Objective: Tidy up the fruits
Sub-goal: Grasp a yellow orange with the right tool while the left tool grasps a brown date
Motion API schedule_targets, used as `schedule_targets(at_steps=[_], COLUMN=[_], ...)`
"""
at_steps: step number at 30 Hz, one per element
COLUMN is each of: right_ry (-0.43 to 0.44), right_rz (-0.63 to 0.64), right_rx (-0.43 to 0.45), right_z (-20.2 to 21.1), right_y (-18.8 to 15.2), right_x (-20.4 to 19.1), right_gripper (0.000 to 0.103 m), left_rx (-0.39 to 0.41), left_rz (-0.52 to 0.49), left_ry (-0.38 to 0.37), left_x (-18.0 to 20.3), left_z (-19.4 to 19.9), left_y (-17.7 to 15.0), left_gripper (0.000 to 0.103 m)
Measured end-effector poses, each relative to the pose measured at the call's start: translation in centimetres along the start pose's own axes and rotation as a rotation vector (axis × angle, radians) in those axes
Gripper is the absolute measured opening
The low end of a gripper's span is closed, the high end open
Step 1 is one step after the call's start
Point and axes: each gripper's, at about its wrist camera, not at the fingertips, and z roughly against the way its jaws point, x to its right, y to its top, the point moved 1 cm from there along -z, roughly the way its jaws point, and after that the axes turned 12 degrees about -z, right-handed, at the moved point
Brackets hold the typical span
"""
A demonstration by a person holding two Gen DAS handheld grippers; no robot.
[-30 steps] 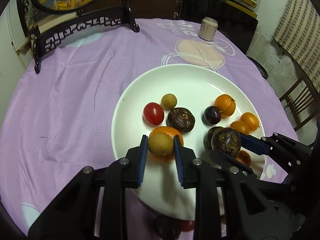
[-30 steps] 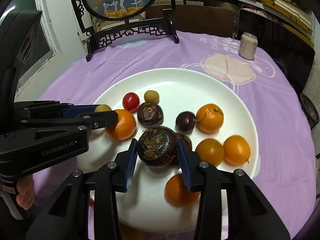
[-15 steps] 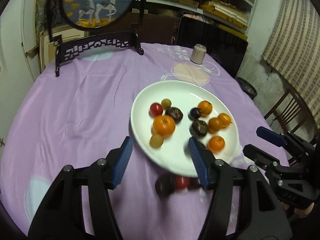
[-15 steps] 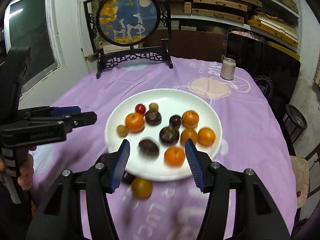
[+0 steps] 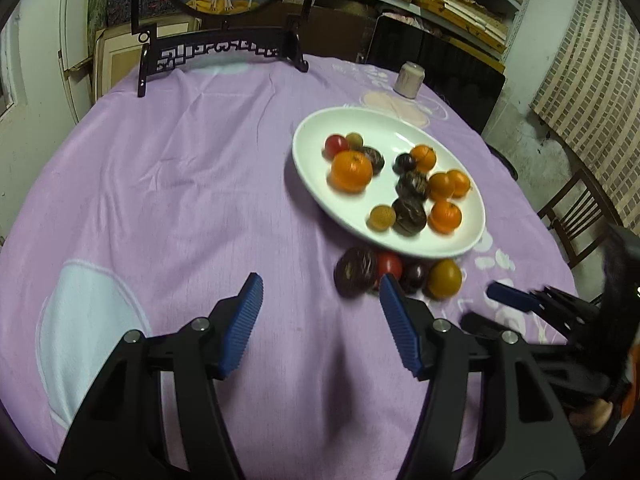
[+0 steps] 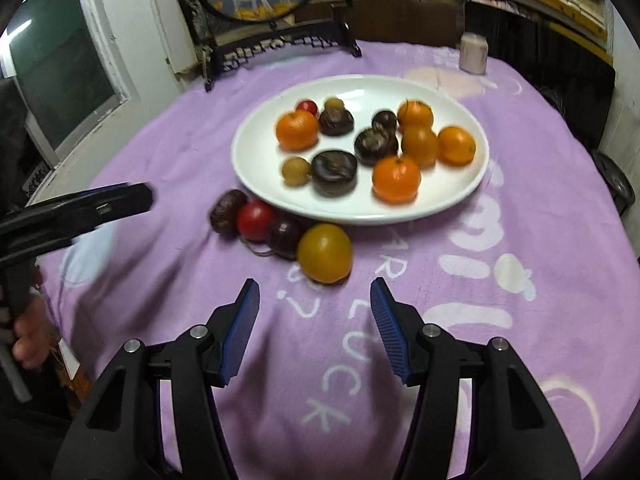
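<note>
A white plate on the purple cloth holds several oranges, dark passion fruits, two small tan fruits and a red tomato. Off the plate, at its near edge, lie a passion fruit, a red tomato, a dark plum and a yellow-orange fruit. My left gripper is open and empty, low over the cloth, left of these. My right gripper is open and empty just in front of the yellow-orange fruit.
A black carved stand with a round deer picture stands at the table's far side. A can sits far right. A wooden chair is beyond the right edge.
Both grippers let go of the tan fruit and the passion fruit onto the plate, opened, and pulled back towards the table's near side.
</note>
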Motion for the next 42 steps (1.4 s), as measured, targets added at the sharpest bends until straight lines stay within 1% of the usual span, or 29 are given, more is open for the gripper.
schedule_targets(at_steps=[4,5,6,7,10,12,16,20,24,26,29,31,37,40,41,42], right_ry=[-0.002,-0.008,-0.007,0.001,0.005,0.005,0.012,0.016,0.015,0.020,0.029,0.031,0.049,0.057,0.054,0.051], right_rz=[0.015,0.023,0.024,0.025,0.041,0.052,0.036,0.006,-0.021,-0.034,-0.049,-0.057,-0.067,-0.064,-0.060,-0.058], right_rx=[0.000,0.005,0.004,-0.003,0.007,0.007,-0.007,-0.003,-0.001,0.005,0.011,0.017,0.005,-0.006,-0.005,-0.003], right_z=[-1.4,-1.7,-2.0,-2.3,-2.8,-3.3,-2.9,-1.1,0.4,1.0,1.6,1.9,1.6,1.4,1.5,1.6], right_y=[0.1,0.2,0.3,0.3,0.9,1.1,1.0,0.1,-1.0,-1.4,-1.6,-1.5,-1.5,-1.7,-1.7,-1.7], right_x=[0.0,-0.1,-0.1,-0.1,-0.4,-0.5,-0.3,0.6,1.6,1.9,2.3,2.6,2.6,2.1,2.0,1.8], right_gripper=[0.058,0.057,0.052,0.050,0.048,0.036,0.035,0.035,0.035,0.035,0.035,0.035,0.035,0.035,0.035,0.035], left_rx=[-0.006,-0.013,-0.019,-0.024,-0.032,-0.034,-0.055,-0.087,-0.096,-0.104,-0.136,-0.122,-0.121,-0.106,-0.102,-0.101], left_rz=[-0.014,-0.015,-0.014,-0.012,-0.013,-0.022,-0.043,-0.049,-0.061,-0.061,-0.067,-0.085,-0.103,-0.130,-0.138,-0.136], left_ry=[0.009,0.010,0.008,0.006,0.000,-0.003,-0.002,-0.014,-0.018,-0.020,-0.023,0.001,0.010,0.014,0.008,0.003], left_x=[0.1,0.0,0.0,-0.1,0.1,0.3,0.9,1.3,1.9,2.0,2.3,2.7,2.8,3.0,3.0,2.9], left_z=[0.3,0.3,0.3,0.2,-0.1,-0.2,-1.1,-2.3,-3.8,-4.8,-6.8,-7.3,-8.0,-7.9,-7.9,-7.8], left_y=[-1.1,-1.5,-1.8,-1.9,-2.1,-2.0,-2.0,-2.0,-1.4,-1.1,-0.6,-0.2,0.4,0.4,0.4,0.5], left_gripper=[0.065,0.065,0.065,0.065,0.065,0.065,0.066,0.066,0.065,0.062,0.050,0.049,0.047,0.032,0.022,0.021])
